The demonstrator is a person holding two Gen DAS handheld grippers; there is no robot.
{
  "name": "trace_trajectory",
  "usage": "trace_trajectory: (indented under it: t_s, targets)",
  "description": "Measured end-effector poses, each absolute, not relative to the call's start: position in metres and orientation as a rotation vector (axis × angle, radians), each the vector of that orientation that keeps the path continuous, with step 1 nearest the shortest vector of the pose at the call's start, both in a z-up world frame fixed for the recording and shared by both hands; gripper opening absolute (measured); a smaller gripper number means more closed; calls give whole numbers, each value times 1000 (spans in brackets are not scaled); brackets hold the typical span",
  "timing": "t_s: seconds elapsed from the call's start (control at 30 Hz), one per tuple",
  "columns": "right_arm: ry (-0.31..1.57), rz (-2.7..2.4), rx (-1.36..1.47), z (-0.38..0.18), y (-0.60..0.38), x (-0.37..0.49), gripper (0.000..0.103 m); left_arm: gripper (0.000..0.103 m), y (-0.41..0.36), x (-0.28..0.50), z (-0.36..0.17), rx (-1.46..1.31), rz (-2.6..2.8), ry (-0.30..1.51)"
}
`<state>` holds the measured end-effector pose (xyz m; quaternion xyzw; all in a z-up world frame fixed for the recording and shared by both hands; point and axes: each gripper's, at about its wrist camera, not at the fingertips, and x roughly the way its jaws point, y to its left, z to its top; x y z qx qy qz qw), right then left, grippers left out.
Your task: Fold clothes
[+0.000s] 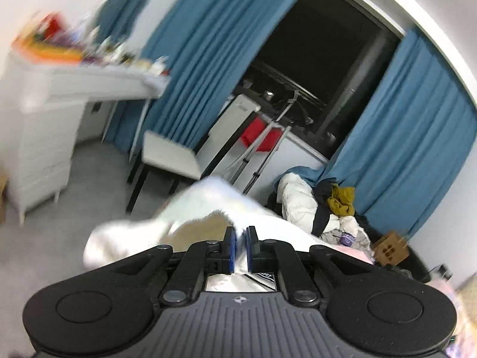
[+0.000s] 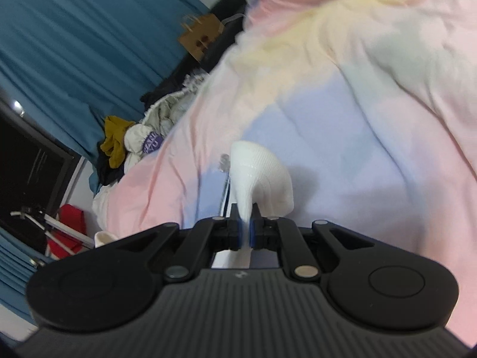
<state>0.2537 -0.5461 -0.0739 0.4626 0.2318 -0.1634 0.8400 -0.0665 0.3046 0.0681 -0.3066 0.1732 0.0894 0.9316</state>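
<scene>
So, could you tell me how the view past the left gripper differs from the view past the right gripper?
The left gripper points out into the room, at blue curtains and a dark window; the right gripper points down at the pastel bedspread. The white fabric at the left gripper is blurred and spread wide; at the right gripper it is sharp and bunched into a narrow fold. Both grippers are shut on white fabric.

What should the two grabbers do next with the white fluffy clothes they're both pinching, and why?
Probably lower both together and lay the white garment flat on the pastel bedspread. The left gripper and right gripper each have their jaws closed on a bunched bit of it, and it hangs lifted and crumpled, so no neat fold can start until it lies spread out.
</scene>
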Motion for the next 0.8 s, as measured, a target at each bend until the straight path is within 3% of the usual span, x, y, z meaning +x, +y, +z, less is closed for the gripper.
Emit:
trace_trajectory:
  t_s: [0.2, 0.4, 0.47, 0.5, 0.57, 0.73, 0.8]
  targets:
    - [568, -381, 1054, -85, -552, 236, 10, 10, 300, -155, -25, -813, 284, 464]
    - [570, -438, 1067, -79, -551, 220, 15, 18, 274, -181, -25, -751, 293, 479]
    - [547, -470, 1059, -73, -551, 213, 23, 20, 257, -179, -11, -676, 282, 479]
    - [518, -487, 1061, -70, -553, 209, 36, 23, 249, -178, -4, -639, 277, 479]
    - [459, -521, 1063, -63, -557, 200, 66, 46, 231, -175, 10, -564, 265, 479]
    - [354, -450, 964, -43, -550, 204, 67, 58, 188, -170, 46, -377, 236, 476]
    - [359, -347, 924, -35, -541, 215, 67, 58, 168, -158, 57, -309, 197, 481]
